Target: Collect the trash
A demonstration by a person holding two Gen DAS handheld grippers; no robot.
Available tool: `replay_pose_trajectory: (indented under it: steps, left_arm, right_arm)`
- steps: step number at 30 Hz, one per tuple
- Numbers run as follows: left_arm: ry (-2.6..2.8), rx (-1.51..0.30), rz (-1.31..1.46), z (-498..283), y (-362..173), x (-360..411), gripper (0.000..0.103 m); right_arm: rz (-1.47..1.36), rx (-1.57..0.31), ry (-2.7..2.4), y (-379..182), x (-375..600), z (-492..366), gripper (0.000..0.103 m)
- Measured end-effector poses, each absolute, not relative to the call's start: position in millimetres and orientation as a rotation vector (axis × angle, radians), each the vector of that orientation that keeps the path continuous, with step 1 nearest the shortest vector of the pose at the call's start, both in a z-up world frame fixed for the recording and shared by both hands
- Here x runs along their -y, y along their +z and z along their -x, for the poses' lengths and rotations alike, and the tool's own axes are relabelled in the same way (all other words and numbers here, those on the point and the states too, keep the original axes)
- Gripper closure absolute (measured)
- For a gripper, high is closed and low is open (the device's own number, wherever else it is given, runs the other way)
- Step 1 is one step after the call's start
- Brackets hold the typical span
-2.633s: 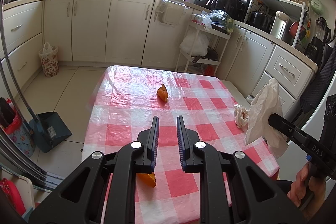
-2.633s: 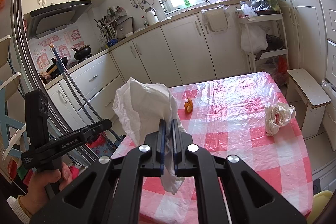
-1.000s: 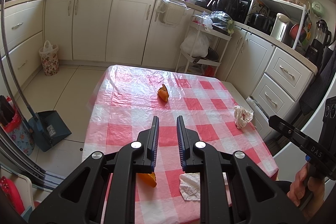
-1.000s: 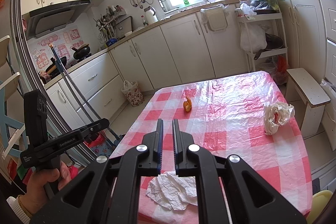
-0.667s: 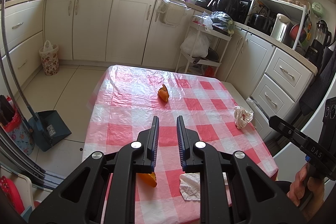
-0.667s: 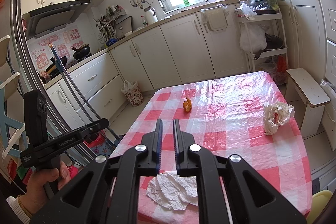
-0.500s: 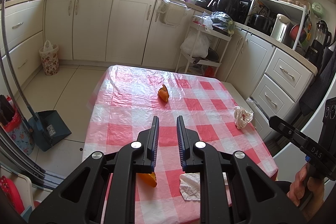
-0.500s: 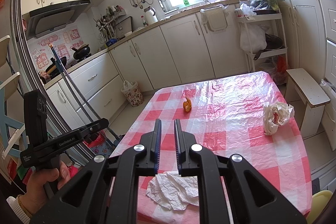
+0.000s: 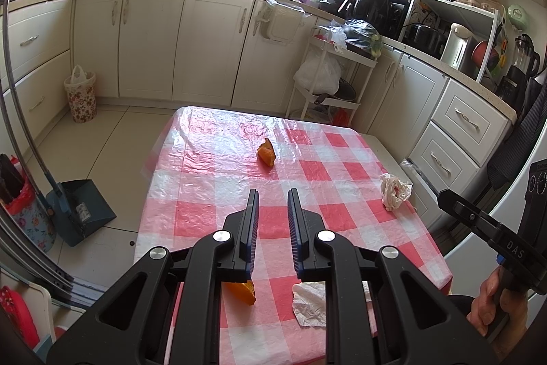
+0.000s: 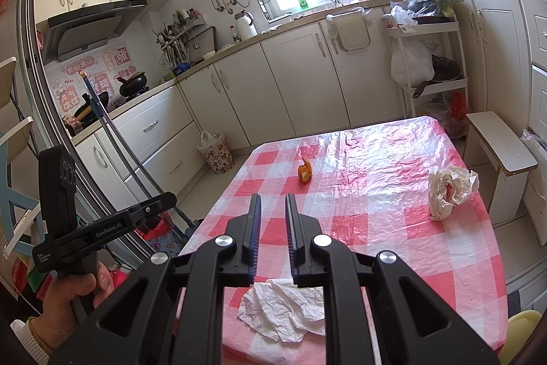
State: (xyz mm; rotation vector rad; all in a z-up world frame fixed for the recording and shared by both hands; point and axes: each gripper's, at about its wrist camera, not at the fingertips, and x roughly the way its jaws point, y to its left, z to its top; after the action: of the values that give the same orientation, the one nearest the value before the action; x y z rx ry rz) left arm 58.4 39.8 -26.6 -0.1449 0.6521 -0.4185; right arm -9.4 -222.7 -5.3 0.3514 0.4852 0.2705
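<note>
A red-and-white checked table carries the trash. A crumpled white bag lies flat at the near edge, under my right gripper, which is open and empty. An orange peel lies near it, partly hidden under my left gripper, which is open and empty. A second orange peel sits mid-table. A crumpled white wrapper with red inside lies at the table's right edge.
A blue dustpan with a long handle stands on the floor at left. A floral waste bin stands by the cabinets. A white stool is beside the table. A shelf cart stands behind the table.
The right gripper let go of the white bag, which now lies on the table's near edge. Its jaws have since opened a little wider. The left gripper has not moved.
</note>
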Motion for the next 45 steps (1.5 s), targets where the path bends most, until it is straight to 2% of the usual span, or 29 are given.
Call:
replay_pose_trajectory:
  steps: [28,45]
  left_arm:
    - [-0.418,-0.653,0.145,-58.8,-27.1,-39.7,0.088]
    - [-0.401,-0.659,0.154,-58.7,-30.2,-45.1,0.088]
  right_arm:
    - [-0.351,-0.486,0.270,-4.8,221.7,9.3,0.077]
    - [-0.350,-0.486,0.270,-4.4,221.6,9.3,0.065]
